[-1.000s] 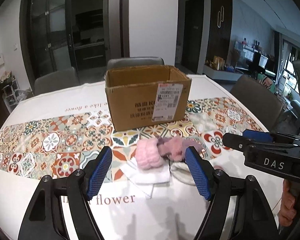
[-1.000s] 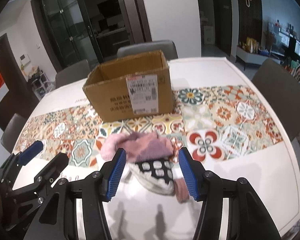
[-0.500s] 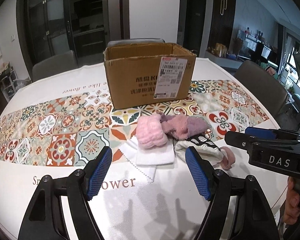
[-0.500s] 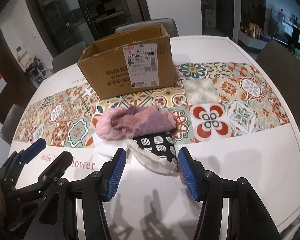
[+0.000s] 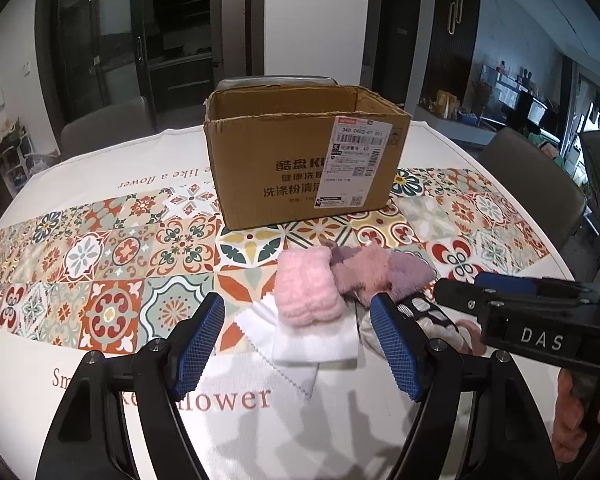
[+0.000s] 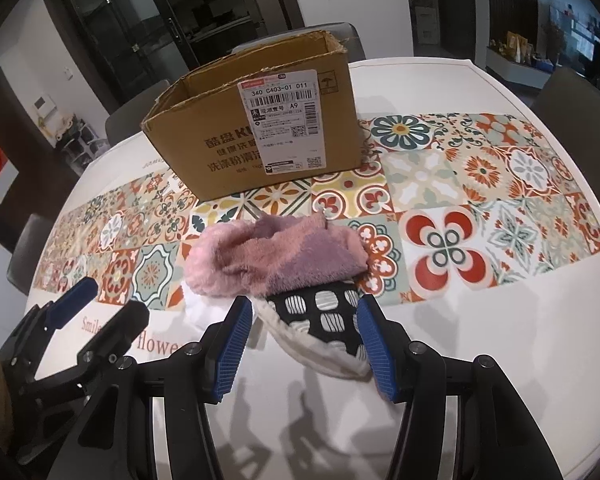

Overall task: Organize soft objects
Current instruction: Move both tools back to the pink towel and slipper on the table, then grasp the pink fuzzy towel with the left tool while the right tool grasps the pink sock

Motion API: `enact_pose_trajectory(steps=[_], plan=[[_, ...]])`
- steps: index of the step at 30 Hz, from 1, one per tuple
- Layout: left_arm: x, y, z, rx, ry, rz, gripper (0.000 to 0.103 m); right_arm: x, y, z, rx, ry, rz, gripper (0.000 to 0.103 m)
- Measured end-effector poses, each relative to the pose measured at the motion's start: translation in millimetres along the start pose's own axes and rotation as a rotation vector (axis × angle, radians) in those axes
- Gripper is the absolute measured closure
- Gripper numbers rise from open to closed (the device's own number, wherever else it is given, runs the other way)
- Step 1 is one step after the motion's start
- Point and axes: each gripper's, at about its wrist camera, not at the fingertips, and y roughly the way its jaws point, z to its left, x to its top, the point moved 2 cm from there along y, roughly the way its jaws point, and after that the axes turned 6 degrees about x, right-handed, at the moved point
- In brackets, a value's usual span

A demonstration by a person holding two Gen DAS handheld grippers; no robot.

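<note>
Desk (image 5: 112, 420), white with a tiled runner, printed "flower" at lower centre of the left view. Cardboard box (image 5: 304, 160) at upper centre, open-topped, empty as far as visible, label reading "340 C403-01 011" and "A9" in the right view. Pile of soft objects (image 6: 276, 264) just below it: pink fluffy piece (image 5: 306, 292), spotted black-and-white piece (image 6: 320, 312), white cloth (image 5: 316, 342). Closer and larger in both views than a second ago, so likely the approach before a first pick. Left hand-held gripper (image 5: 296, 350) spread, framing the cloth; right hand-held gripper (image 6: 304, 340), marked "DAS", spread around the spotted piece, pinching nothing.
</note>
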Motion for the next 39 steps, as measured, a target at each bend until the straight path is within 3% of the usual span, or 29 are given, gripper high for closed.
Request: enact_pose_trajectory(steps=[14,35,37,39], plan=[[5,49,1,-0.047,-0.021,0.077,0.028,20,45,-12,0.055,0.056,0.025,0.047],[1,90,-1,-0.056,-0.029,0.154,0.03,29,92,-36,0.023,0.105,0.099,0.047],[1,92,-1,-0.064,-0.031,0.162,0.035,29,93,-35,0.021,0.095,0.106,0.049],[1,93,-1,-0.069,-0.032,0.164,0.036,29,94,-34,0.018,0.087,0.112,0.063]])
